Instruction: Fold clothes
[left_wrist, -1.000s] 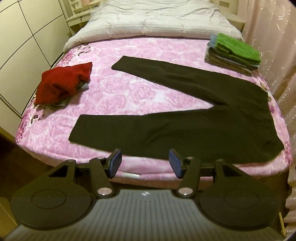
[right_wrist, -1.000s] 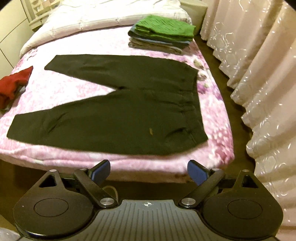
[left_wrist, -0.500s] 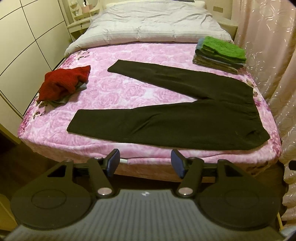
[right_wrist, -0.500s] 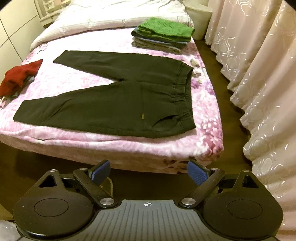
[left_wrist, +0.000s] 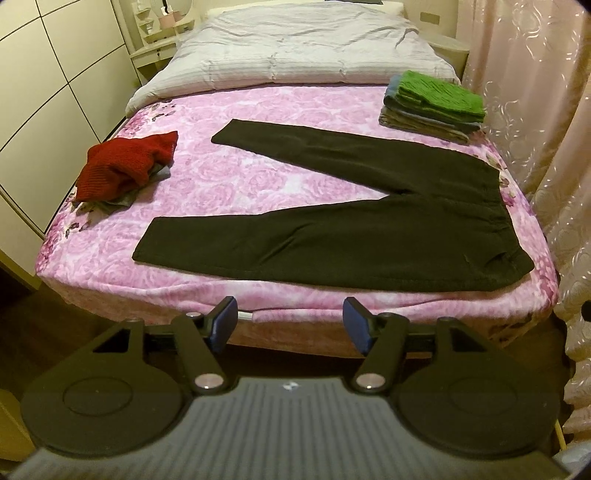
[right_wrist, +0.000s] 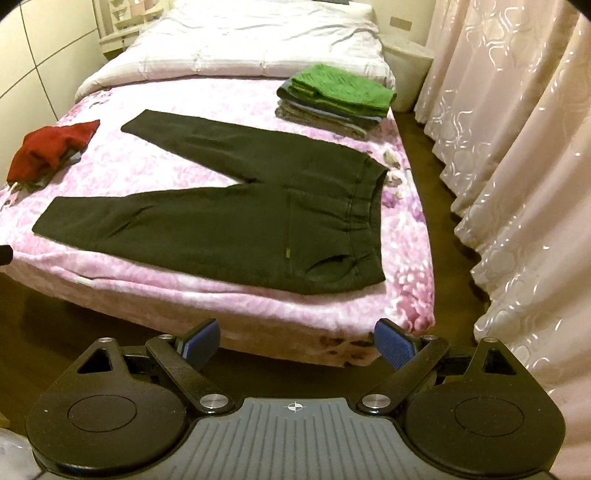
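One pair of black trousers (left_wrist: 354, 225) lies flat on the pink floral bedspread (left_wrist: 229, 184), legs splayed in a V, waistband toward the curtain (right_wrist: 517, 155). A crumpled red sweater (left_wrist: 125, 166) sits well apart on the far side; a folded stack with a green knit on top (right_wrist: 336, 96) holds the far corner, perhaps four pieces. My left gripper (left_wrist: 290, 325) and right gripper (right_wrist: 295, 343) hang off the bed's near edge, jaws wide, holding nothing.
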